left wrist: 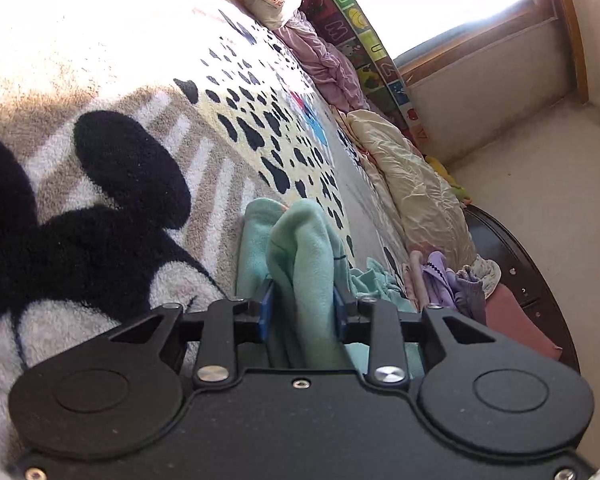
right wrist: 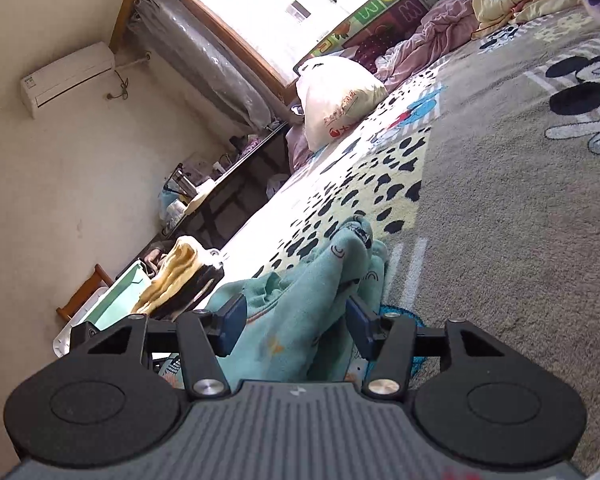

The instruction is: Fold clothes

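Both of my claws are pinching the same teal fleece garment point(left wrist: 300, 264), which lies bunched on the cartoon-mouse blanket point(left wrist: 112, 216) covering the bed. My left gripper point(left wrist: 302, 309) has its blue pads point(left wrist: 266, 309) pressed against a raised fold of the fleece, the plain inner side facing me. My right gripper point(right wrist: 296, 322) is closed less tightly, its pads point(right wrist: 233, 322) touching a thicker bundle of the printed side, which trails forward onto the black-spotted yellow patch point(right wrist: 376, 192). A small heap of lilac clothes point(left wrist: 452, 284) sits near the bed's edge, beside a cream quilt point(left wrist: 416, 184).
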`<action>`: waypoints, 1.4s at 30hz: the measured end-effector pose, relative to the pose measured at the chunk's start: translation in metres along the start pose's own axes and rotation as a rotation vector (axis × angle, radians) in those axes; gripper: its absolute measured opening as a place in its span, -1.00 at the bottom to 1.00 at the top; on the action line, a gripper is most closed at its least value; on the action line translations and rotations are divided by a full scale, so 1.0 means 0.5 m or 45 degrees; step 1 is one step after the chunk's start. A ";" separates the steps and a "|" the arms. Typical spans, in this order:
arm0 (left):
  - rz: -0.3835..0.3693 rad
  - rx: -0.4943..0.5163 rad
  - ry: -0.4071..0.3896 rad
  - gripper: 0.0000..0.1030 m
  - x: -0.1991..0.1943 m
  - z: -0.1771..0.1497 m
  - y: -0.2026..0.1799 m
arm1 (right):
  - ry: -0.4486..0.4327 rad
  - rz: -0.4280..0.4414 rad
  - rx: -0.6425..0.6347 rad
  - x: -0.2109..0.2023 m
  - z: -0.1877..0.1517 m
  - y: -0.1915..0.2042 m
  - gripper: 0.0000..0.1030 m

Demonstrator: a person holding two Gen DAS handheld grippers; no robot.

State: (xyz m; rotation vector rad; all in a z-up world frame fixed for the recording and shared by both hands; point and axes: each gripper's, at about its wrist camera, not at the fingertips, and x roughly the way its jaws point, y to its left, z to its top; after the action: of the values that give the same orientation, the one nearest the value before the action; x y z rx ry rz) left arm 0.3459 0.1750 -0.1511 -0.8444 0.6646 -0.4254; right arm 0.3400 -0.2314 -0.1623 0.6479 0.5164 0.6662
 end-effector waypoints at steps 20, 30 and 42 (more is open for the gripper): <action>0.004 0.121 -0.197 -0.17 -0.036 0.003 -0.030 | -0.127 -0.044 -0.251 0.014 0.039 0.035 -0.03; 0.134 0.449 0.006 -0.34 0.040 -0.042 -0.067 | 0.082 -0.054 -0.295 0.073 0.010 0.022 0.07; 0.240 0.570 0.021 -0.01 0.045 -0.041 -0.094 | 0.137 -0.039 -0.462 0.076 -0.012 0.069 0.21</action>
State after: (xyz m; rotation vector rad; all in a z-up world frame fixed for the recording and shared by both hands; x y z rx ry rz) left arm 0.3441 0.1226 -0.1318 -0.3514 0.6259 -0.3902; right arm 0.3486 -0.1815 -0.1513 0.2637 0.4881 0.7461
